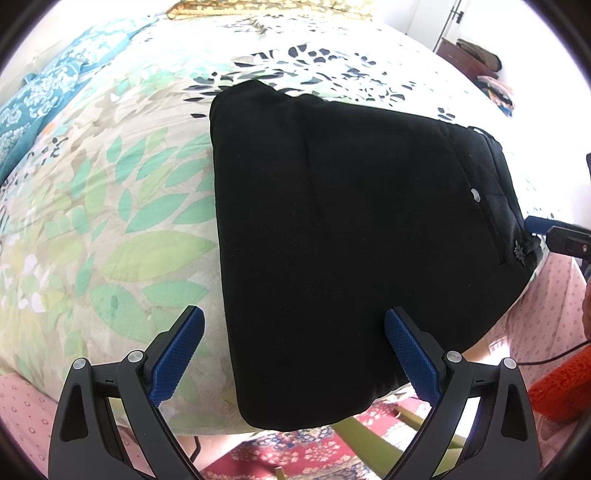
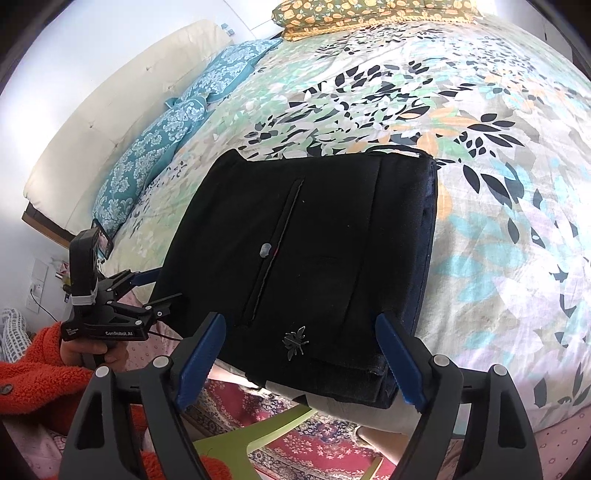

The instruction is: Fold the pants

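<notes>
The black pants (image 1: pixel 351 240) lie folded into a thick rectangle on the leaf-print bedspread (image 1: pixel 110 221), close to the bed's near edge. A pale button (image 1: pixel 474 194) and a small embroidered emblem (image 2: pixel 295 341) show on the top layer. My left gripper (image 1: pixel 293 317) is open, hovering over the folded pants' near left corner, with one finger above the bedspread and the other above the cloth. My right gripper (image 2: pixel 300 318) is also open, wide, just above the near edge of the pants (image 2: pixel 314 240). Neither grips any cloth. The left gripper (image 2: pixel 166 286) shows beside the pants in the right wrist view.
Teal patterned pillows (image 2: pixel 166 140) and a white headboard (image 2: pixel 110 110) line one side of the bed. A yellow floral pillow (image 2: pixel 369 14) lies at the far end. Below the bed edge are a green chair (image 2: pixel 258 435) and a red rug (image 1: pixel 295 454). An orange fleece sleeve (image 2: pixel 33 380) holds the left gripper.
</notes>
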